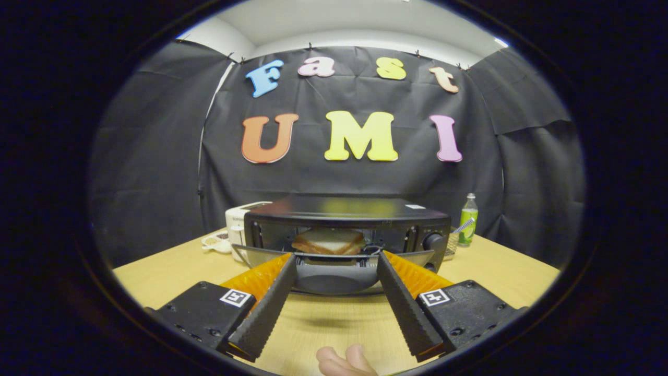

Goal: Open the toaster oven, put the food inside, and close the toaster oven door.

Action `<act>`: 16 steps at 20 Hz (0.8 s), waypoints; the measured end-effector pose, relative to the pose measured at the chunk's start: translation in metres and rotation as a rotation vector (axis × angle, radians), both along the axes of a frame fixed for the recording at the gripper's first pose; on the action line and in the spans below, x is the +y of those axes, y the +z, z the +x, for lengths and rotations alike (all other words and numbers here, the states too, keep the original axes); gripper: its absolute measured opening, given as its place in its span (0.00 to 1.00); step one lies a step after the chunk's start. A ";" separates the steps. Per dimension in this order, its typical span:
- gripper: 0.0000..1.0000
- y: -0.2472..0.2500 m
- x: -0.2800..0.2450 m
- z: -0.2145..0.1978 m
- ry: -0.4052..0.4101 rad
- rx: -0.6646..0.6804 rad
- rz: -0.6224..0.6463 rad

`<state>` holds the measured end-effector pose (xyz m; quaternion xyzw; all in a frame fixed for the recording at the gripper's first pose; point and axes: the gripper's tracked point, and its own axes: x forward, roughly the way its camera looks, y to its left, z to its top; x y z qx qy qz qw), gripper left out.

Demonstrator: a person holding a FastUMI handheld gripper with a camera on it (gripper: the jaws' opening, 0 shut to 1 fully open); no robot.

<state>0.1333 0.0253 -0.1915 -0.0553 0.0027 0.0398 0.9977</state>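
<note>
A black toaster oven stands on the wooden table straight ahead of my fingers. Its glass door hangs open toward me, tilted down. Slices of toast lie inside on the rack. My gripper is open, fingertips right at the door's upper edge, one on each side of its middle. Nothing is held between the fingers.
A white toaster and a small white dish stand left of the oven. A green bottle stands behind its right side. The oven's knob faces me on the right. A person's fingers show below the gripper.
</note>
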 end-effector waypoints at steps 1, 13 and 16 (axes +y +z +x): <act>1.00 0.009 -0.007 0.005 -0.009 -0.017 -0.011; 1.00 0.076 -0.057 -0.080 -0.046 0.060 0.075; 1.00 0.102 -0.070 -0.103 -0.077 0.049 0.071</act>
